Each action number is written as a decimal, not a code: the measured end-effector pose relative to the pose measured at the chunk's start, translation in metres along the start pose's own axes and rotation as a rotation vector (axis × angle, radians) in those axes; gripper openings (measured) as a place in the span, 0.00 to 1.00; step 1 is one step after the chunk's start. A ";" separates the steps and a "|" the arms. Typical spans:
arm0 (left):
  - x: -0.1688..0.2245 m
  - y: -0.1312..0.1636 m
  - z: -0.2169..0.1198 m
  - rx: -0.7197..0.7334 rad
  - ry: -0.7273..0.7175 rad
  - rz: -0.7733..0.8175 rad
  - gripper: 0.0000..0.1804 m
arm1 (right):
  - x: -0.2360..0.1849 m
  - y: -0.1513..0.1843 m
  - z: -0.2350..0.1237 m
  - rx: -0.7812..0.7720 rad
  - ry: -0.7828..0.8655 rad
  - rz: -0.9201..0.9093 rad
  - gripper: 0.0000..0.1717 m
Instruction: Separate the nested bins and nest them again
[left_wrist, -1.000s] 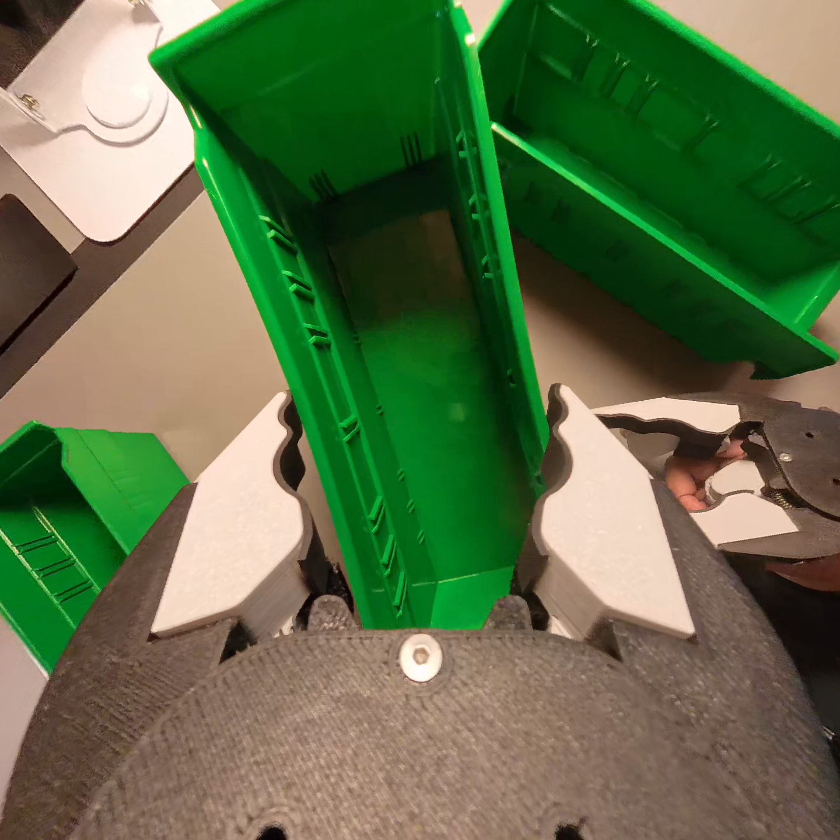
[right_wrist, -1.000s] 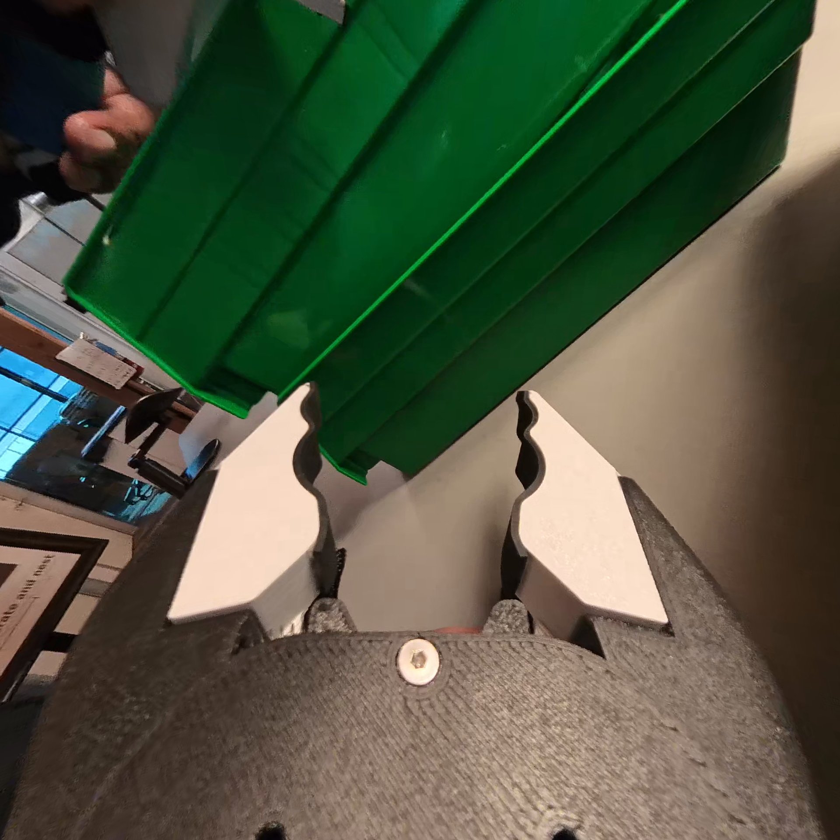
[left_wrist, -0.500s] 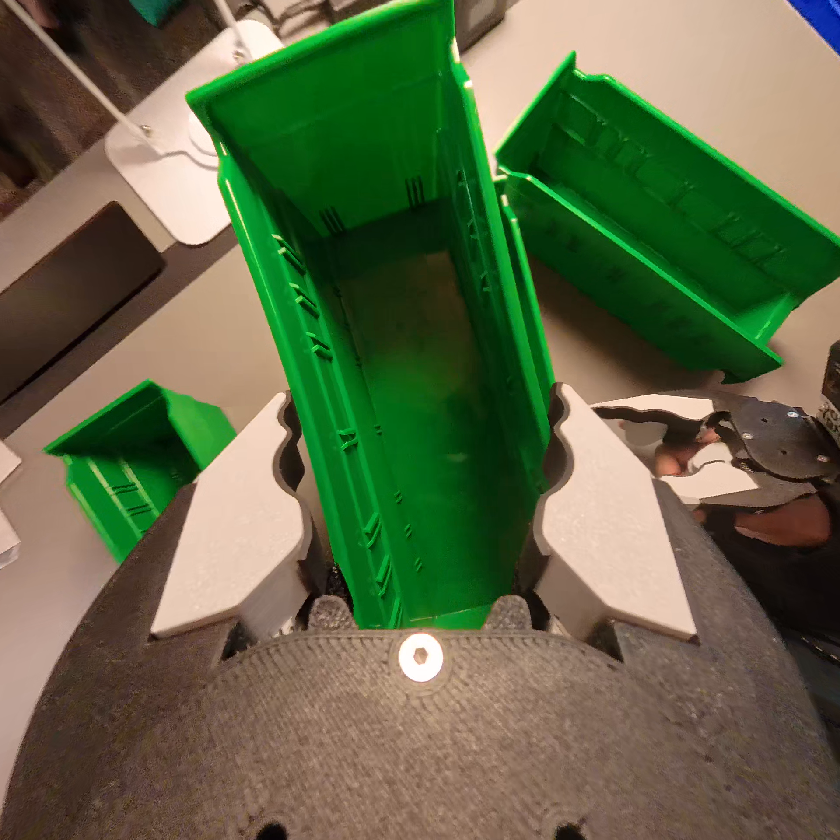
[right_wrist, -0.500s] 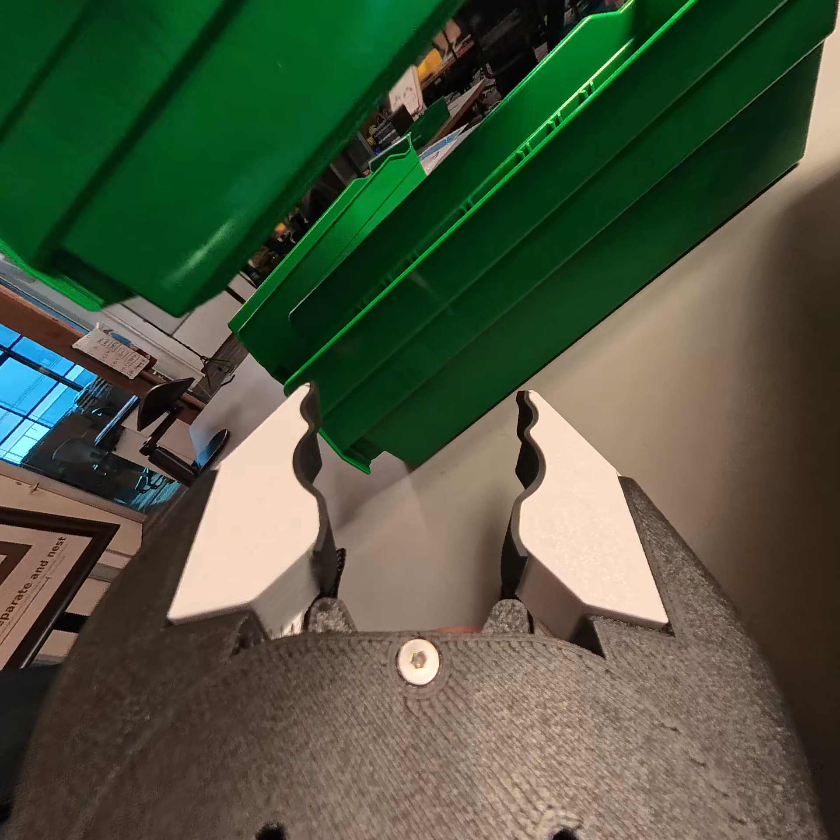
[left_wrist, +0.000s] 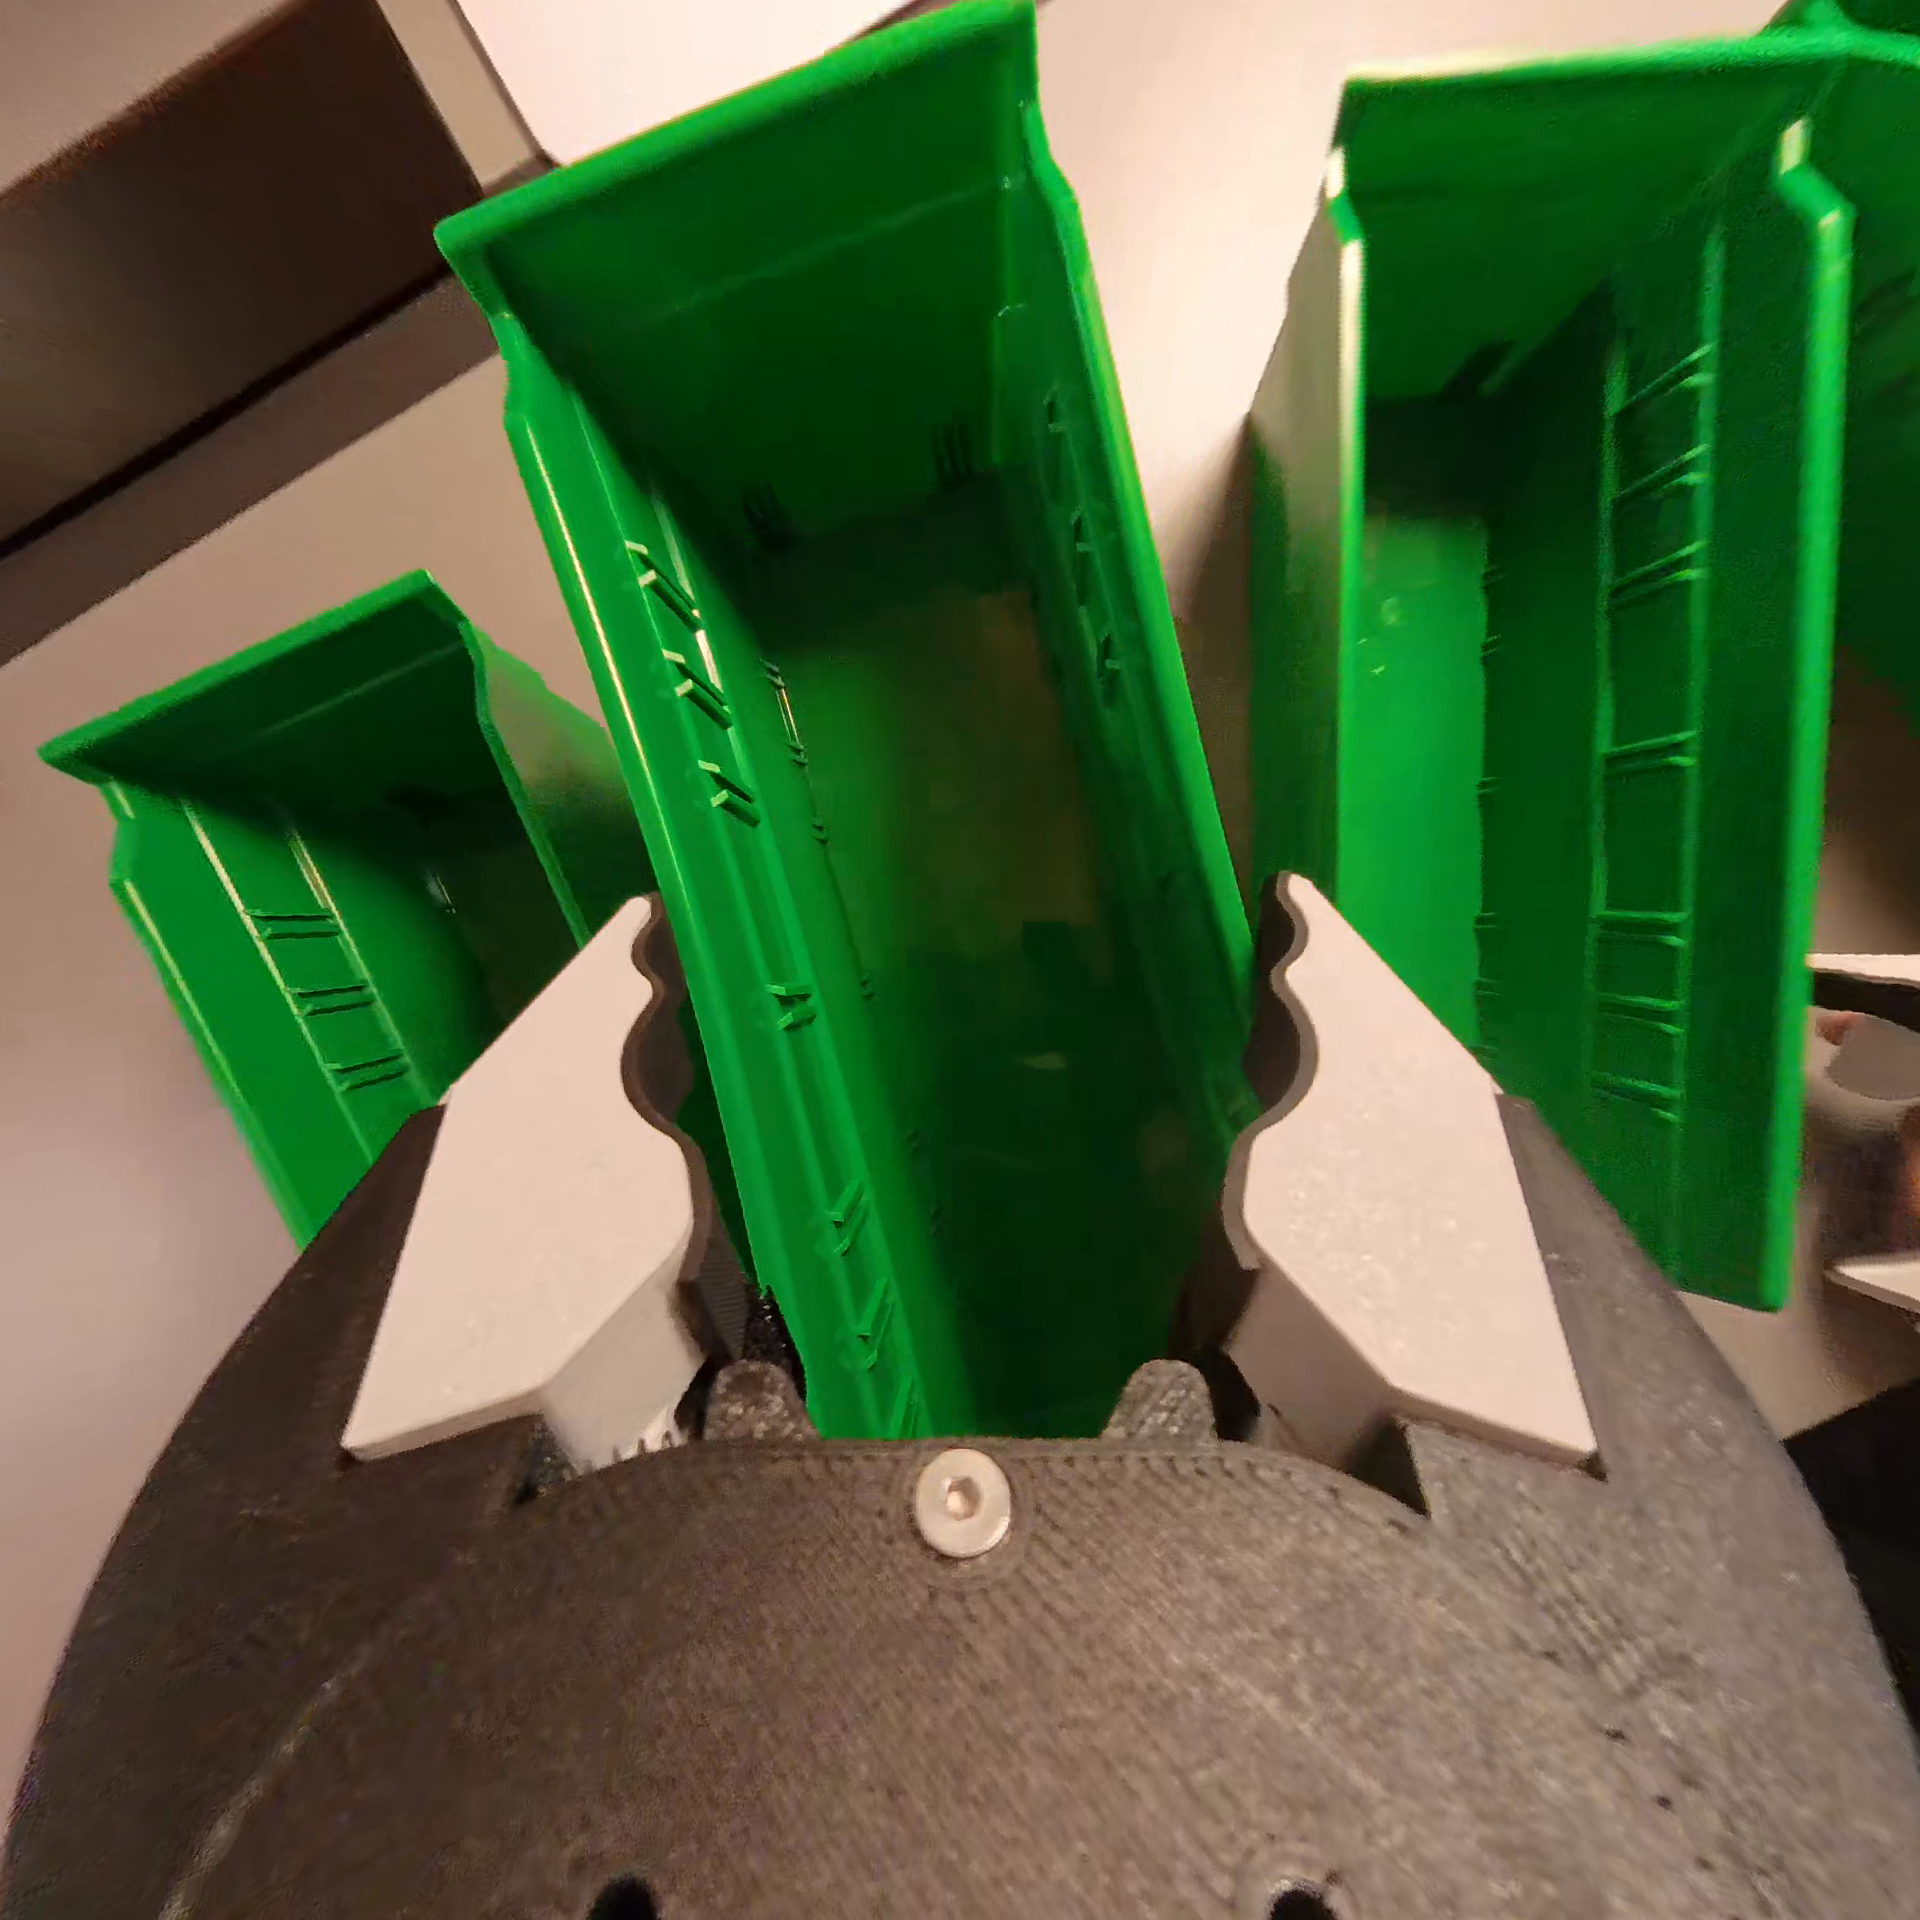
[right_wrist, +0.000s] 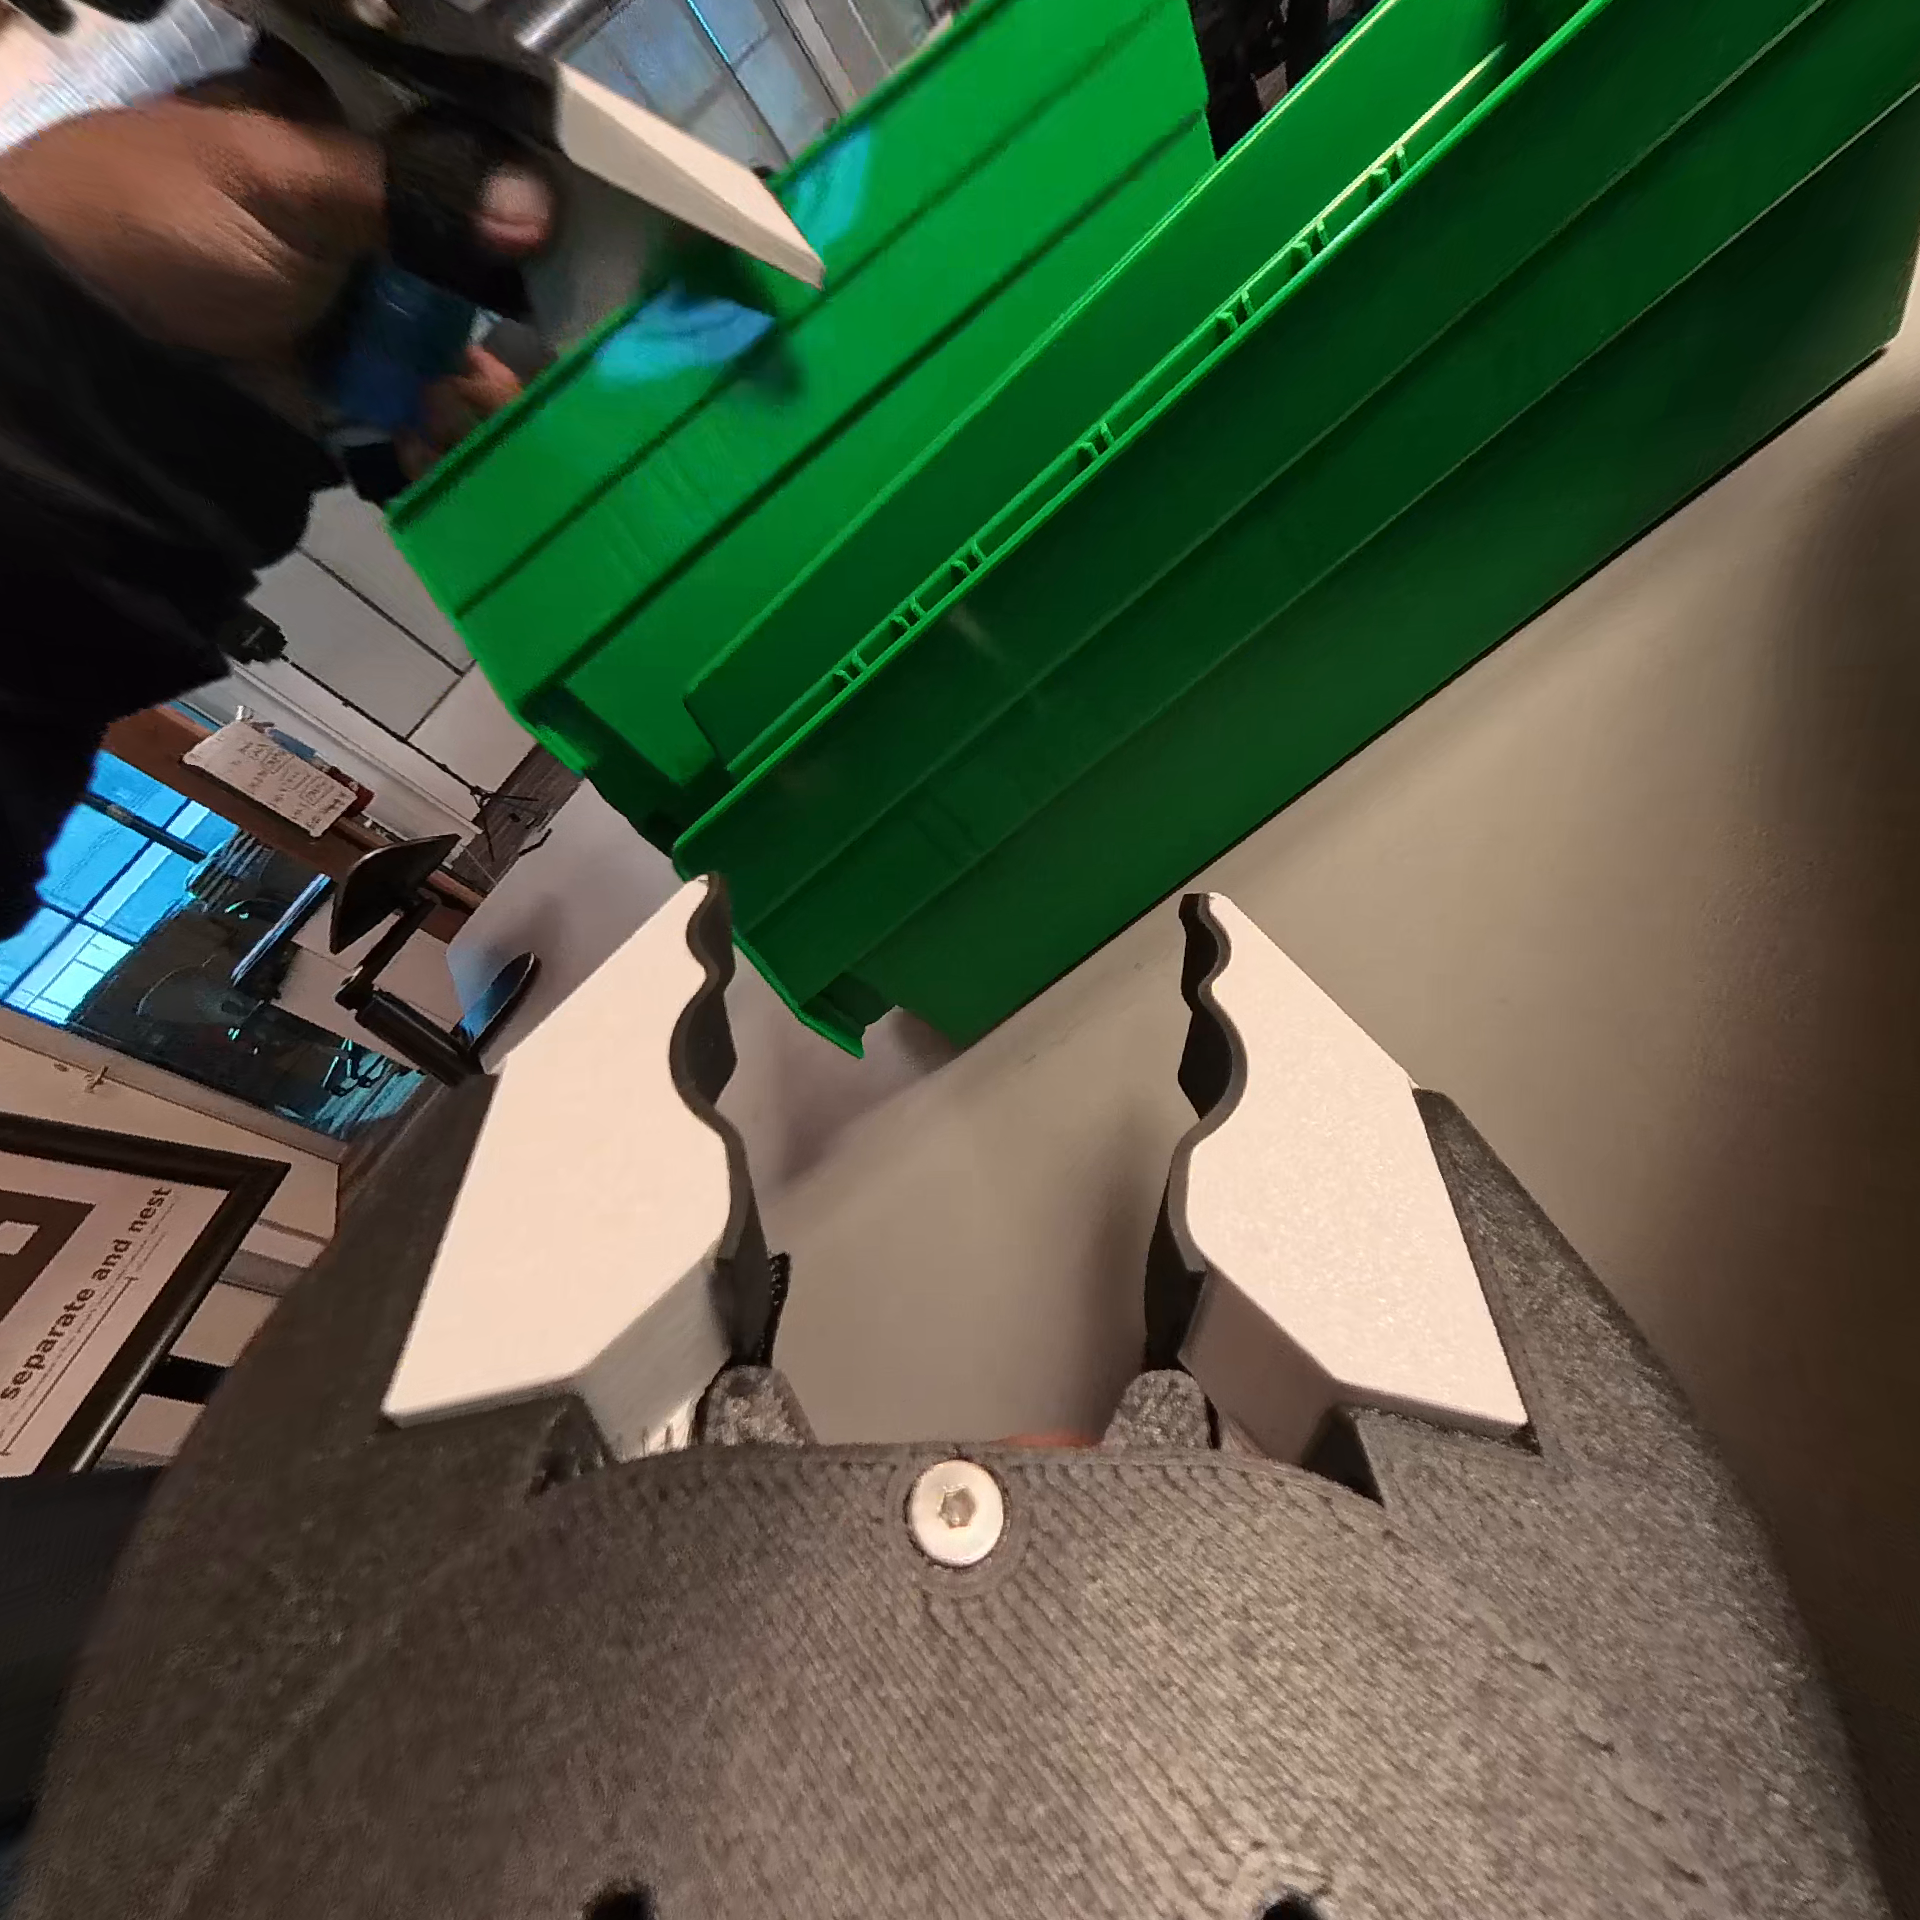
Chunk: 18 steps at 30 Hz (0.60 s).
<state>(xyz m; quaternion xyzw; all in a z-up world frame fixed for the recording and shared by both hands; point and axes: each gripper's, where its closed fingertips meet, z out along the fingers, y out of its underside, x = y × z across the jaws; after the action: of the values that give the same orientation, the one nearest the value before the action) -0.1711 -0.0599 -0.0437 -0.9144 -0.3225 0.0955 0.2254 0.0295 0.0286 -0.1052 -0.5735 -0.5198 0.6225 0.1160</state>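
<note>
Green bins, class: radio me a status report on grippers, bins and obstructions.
Left gripper clamped on a green bin, carried above the table. Right gripper open, empty, beside the resting bin. Third bin stands apart. Nothing blocking.

The left wrist view looks steeply down, close over green bins on the table. The right wrist view looks low across the table, sharing those bins.

Dim warm light, blurred edges
</note>
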 end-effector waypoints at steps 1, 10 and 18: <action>-0.002 0.003 0.007 -0.009 -0.009 0.004 0.61 | 0.000 0.000 0.000 -0.001 -0.002 -0.002 0.52; 0.000 0.026 0.051 -0.020 -0.045 -0.009 0.66 | -0.004 0.004 0.002 -0.019 -0.015 -0.023 0.51; 0.015 0.010 0.009 0.241 0.004 -0.048 0.65 | -0.010 0.009 0.004 -0.044 -0.005 -0.099 0.55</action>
<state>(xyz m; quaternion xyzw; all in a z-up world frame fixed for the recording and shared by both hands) -0.1572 -0.0544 -0.0568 -0.8729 -0.3299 0.1266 0.3365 0.0331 0.0150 -0.1072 -0.5479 -0.5615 0.6057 0.1329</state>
